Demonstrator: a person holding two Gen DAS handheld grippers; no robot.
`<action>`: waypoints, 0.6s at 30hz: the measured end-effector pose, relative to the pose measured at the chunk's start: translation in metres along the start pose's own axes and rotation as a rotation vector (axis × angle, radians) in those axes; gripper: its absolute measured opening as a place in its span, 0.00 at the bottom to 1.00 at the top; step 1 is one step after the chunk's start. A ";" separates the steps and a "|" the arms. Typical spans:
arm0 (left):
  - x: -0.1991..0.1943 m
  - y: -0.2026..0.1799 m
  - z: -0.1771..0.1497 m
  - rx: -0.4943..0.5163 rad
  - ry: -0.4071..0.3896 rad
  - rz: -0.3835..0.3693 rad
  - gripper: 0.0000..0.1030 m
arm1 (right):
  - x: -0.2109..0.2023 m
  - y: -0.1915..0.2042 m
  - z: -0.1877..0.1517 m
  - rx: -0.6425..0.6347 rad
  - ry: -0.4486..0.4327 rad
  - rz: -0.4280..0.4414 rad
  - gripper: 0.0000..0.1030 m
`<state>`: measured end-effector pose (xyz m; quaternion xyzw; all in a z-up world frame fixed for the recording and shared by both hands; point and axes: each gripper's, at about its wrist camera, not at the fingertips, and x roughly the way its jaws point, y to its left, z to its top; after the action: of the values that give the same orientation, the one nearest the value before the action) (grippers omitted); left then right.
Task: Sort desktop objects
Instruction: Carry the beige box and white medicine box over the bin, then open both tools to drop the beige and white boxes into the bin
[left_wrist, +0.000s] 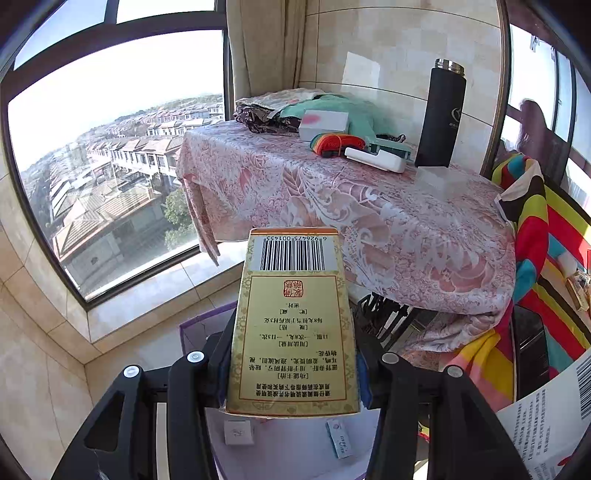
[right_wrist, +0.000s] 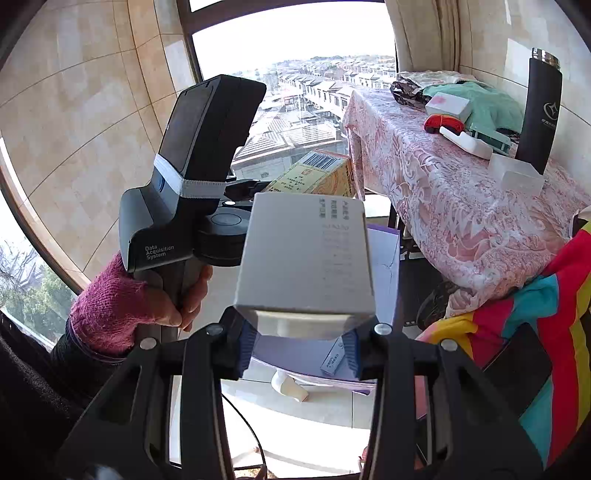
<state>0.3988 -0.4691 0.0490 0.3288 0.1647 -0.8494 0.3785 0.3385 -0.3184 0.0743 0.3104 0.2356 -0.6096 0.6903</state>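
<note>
Both tools are clenched on cartons and held in the air short of the counter (left_wrist: 332, 206), which is draped in a pink-and-white patterned cloth. Left tool (left_wrist: 293, 373): its blue-padded fingers (left_wrist: 364, 384) press the two long sides of a gold medicine box (left_wrist: 291, 321), printed face up, the barcode end pointing toward the counter's near edge. Right tool (right_wrist: 300, 345): its pads (right_wrist: 246, 345) grip the near end of a plain grey box (right_wrist: 306, 254), whose far end also points toward the counter. In the right wrist view the left tool's dark body sits left of the grey box, held by a hand (right_wrist: 173, 295) in a magenta knit cuff, with the gold medicine box (right_wrist: 317, 173) showing just beyond the grey one.

On the counter, at its far end, lie a teal cloth (left_wrist: 332, 107), a white box with a pink mark (left_wrist: 323, 123), a rainbow-striped roll (left_wrist: 332, 144) and a white flat device (left_wrist: 373, 158). A tall black flask (left_wrist: 441, 114) stands at the counter's right side against the tiled wall, with a clear plastic box (left_wrist: 437, 182) just in front of it. A striped cloth (left_wrist: 535, 240) hangs beside the counter's right edge.
</note>
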 end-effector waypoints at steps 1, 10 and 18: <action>0.006 0.007 -0.001 -0.006 0.010 0.015 0.49 | 0.009 0.001 0.001 -0.006 0.017 0.001 0.42; 0.059 0.045 -0.014 -0.047 0.097 0.090 0.49 | 0.094 -0.009 -0.001 0.023 0.217 -0.043 0.42; 0.074 0.044 -0.022 -0.059 0.129 0.114 0.85 | 0.104 -0.033 -0.004 0.095 0.231 -0.084 0.72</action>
<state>0.4049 -0.5265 -0.0189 0.3802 0.1947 -0.7984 0.4244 0.3217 -0.3904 -0.0064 0.4006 0.2974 -0.6086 0.6170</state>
